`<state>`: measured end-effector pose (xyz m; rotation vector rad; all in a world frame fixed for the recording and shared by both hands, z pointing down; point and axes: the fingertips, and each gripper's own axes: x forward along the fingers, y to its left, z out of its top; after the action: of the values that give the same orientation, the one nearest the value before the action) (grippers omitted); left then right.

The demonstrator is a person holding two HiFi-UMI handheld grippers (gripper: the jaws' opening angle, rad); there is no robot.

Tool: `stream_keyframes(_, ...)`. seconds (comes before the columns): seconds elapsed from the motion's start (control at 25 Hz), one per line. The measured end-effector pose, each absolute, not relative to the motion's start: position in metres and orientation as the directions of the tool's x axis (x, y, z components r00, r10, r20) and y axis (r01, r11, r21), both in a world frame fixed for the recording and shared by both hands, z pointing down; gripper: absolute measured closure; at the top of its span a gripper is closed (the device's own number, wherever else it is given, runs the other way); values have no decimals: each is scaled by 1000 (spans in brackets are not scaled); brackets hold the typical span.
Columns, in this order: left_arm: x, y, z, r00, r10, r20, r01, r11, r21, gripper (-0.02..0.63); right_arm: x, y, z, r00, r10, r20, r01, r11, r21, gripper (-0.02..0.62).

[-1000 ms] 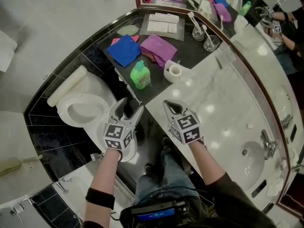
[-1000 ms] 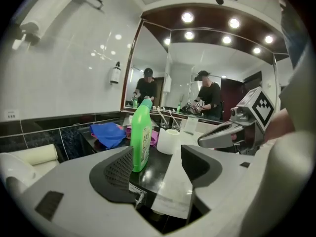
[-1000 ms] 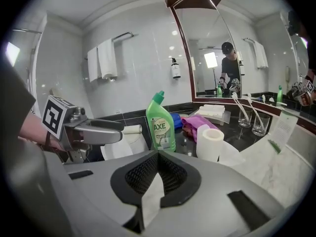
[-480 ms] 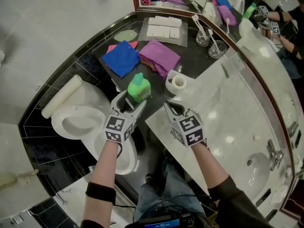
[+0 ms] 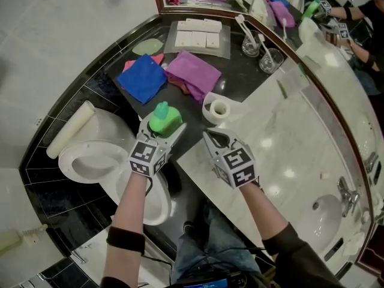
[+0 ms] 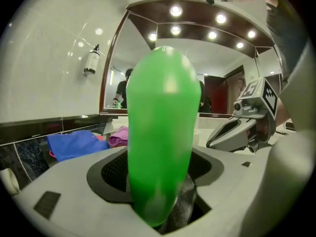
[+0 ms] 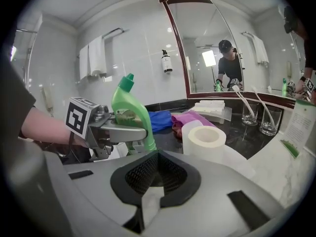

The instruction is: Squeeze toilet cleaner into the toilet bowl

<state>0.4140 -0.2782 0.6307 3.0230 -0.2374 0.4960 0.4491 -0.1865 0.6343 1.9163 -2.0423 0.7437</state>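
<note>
- The left gripper (image 5: 161, 128) has just been opening its jaws; they now stand wide on either side of the green bottle (image 5: 165, 119), and the pads seem not to press on it.
- The bottle stands upright at the edge of the dark counter (image 5: 240, 71), just above the toilet (image 5: 90, 155).
- The right gripper (image 5: 209, 135) has its jaws together and empty, near the paper roll (image 5: 217, 108).
</note>
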Motion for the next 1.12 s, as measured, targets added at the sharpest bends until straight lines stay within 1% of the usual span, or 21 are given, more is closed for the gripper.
stream_keyframes(0.16,420,-281,635,940,-134,315,-154,-987,42,266,456,-187,640,-114,-856,504,-977,5,-212,586)
stream_keyframes(0.2,421,-281,634,941,-135,311,-154,-987,37,278,457,-187,640,-115,-856,504,-977,6,-213,586)
stream_keyframes(0.24,421,-280,634,941,-141,308,-156,-988,24,311,458,-187,641,-117,-856,503,-977,7,-215,586)
stream_keyframes(0.28,421,-280,634,940,-148,307,-157,-988,6,375,459,-187,642,-119,-857,502,-976,8,-217,586)
stream_keyframes(0.32,421,-280,633,939,-154,307,-158,-987,-11,398,460,-187,642,-121,-857,501,-976,10,-220,586)
stream_keyframes(0.48,422,-279,634,937,-162,308,-161,-987,-30,408,459,-187,645,-131,-855,501,-974,16,-228,586)
stream_keyframes(0.6,421,-282,633,932,-189,309,-187,-982,-35,413,459,-187,647,-134,-854,502,-973,18,-229,586)
stream_keyframes(1.12,399,-271,617,908,-242,343,-241,-969,-45,414,457,-176,636,-141,-856,498,-971,22,-237,586)
